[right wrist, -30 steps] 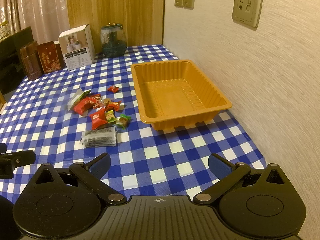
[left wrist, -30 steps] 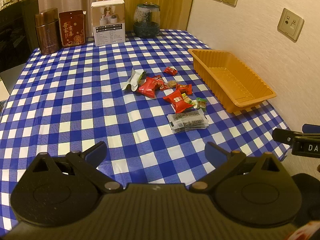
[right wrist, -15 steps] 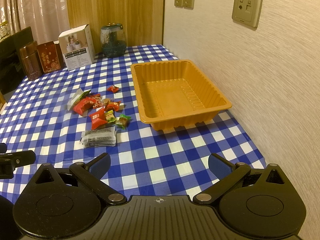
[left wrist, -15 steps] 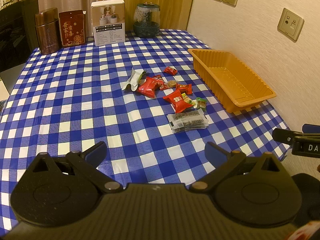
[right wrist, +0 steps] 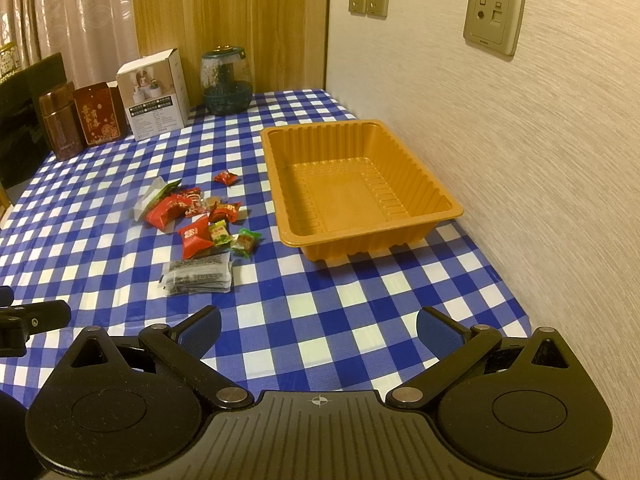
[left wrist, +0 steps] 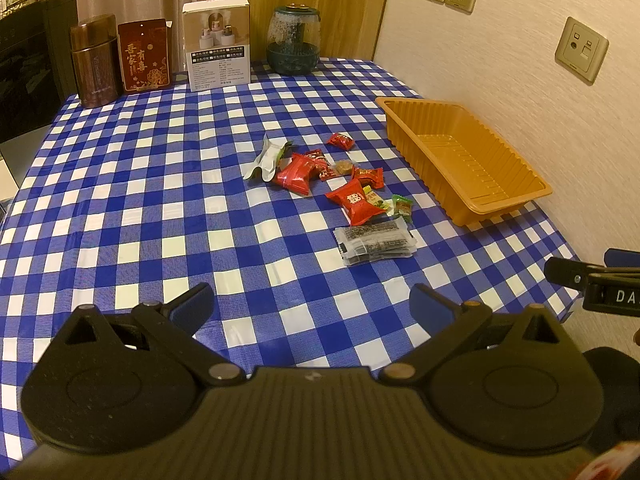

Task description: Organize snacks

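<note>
Several wrapped snacks lie in a loose pile on the blue-checked tablecloth: red packets, small green candies, a clear pack of dark strips and a white-green wrapper. An orange plastic tray stands bare to their right by the wall. My left gripper hovers open near the table's front edge, short of the pile. My right gripper is open too, in front of the tray.
Along the far edge stand a brown canister, a red box, a white box and a glass jar. The wall runs along the right side. The other gripper's tip shows at each view's side.
</note>
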